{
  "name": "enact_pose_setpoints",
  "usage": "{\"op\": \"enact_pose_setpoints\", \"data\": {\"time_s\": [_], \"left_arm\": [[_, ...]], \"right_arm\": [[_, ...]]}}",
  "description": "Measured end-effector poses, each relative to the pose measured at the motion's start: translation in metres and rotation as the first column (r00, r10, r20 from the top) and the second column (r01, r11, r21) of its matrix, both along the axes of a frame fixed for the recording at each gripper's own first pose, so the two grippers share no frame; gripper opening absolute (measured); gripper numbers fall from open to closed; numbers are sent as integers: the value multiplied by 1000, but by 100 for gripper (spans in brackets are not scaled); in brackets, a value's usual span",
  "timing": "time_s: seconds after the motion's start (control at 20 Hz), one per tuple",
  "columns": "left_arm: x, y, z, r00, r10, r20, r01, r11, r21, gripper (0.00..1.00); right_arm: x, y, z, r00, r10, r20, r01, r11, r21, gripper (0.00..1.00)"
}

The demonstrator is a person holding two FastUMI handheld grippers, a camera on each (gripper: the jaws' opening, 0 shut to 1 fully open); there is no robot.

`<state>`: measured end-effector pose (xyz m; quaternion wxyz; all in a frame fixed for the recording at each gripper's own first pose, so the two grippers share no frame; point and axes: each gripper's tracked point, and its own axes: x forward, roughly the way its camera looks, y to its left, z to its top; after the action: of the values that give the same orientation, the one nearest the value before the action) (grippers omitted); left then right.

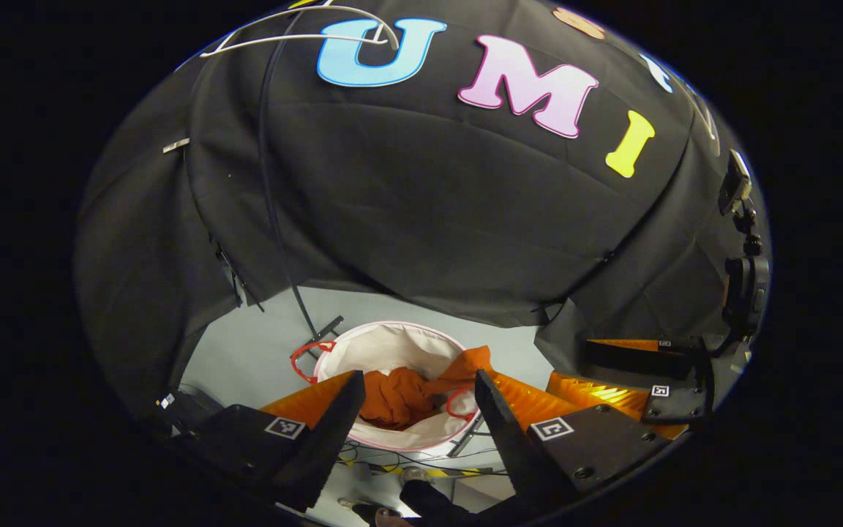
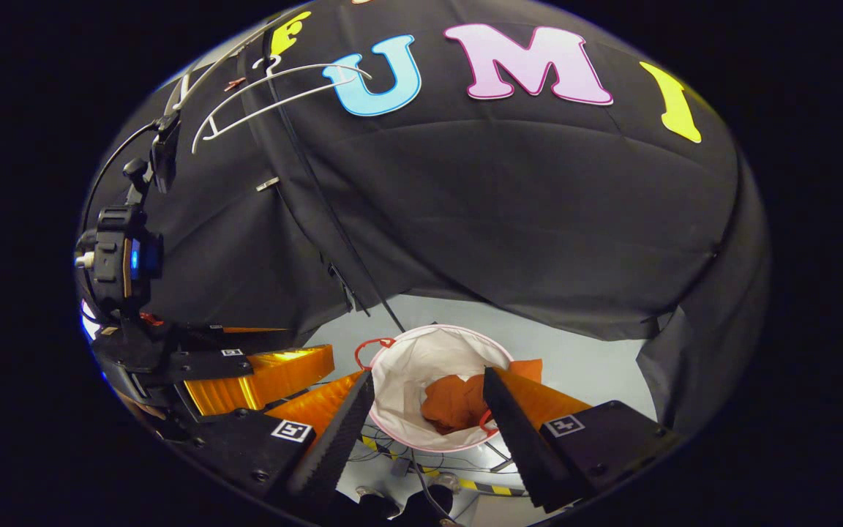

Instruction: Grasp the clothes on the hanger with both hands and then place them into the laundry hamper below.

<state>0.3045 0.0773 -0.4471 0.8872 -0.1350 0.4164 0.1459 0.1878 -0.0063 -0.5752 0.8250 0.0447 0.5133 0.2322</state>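
Hovering w/ jaws apart, both grippers [image 1: 416, 410] [image 2: 427, 410] above hamper [image 1: 392, 344]; clothes [image 1: 399, 395] draped over rim.

- My left gripper [image 1: 416, 410] hangs above the laundry hamper [image 1: 392, 340], its two fingers spread wide with nothing between them.
- Through that gap I look down into the hamper, a round white one with a pink rim, standing on the pale floor [image 1: 260, 351].
- The orange clothes [image 1: 407, 395] lie bunched inside the hamper, with one fold draped over its rim on the side nearer my other gripper.
- A red loop handle [image 1: 304, 359] sticks out from the hamper's rim on the opposite side.
- My right gripper [image 1: 641, 380] sits just beside the hamper; whether its fingers are apart I cannot tell.
- A bare white hanger [image 1: 297, 29] hangs high above the hamper.
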Motion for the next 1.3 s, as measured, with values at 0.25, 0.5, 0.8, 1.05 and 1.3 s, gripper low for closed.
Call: {"op": "enact_pose_setpoints", "data": {"time_s": [0.25,0.5,0.8,1.05,1.3], "left_arm": [[-12,-7,39,995,-20,93,19,1000,13,95],[-31,-7,114,971,-72,227,57,996,71,95],[-79,-9,216,904,-169,393,121,982,143,95],[-136,-10,292,827,-247,506,156,964,216,95],[-196,-17,348,755,-308,579,178,946,271,92]], "right_arm": [[9,-7,51,994,-61,92,58,998,41,99],[4,0,128,971,-108,215,91,992,87,98],[-16,23,243,889,-193,416,144,979,145,98],[-58,50,320,805,-247,540,169,967,191,98],[-97,56,388,694,-302,653,210,953,217,98]]}}
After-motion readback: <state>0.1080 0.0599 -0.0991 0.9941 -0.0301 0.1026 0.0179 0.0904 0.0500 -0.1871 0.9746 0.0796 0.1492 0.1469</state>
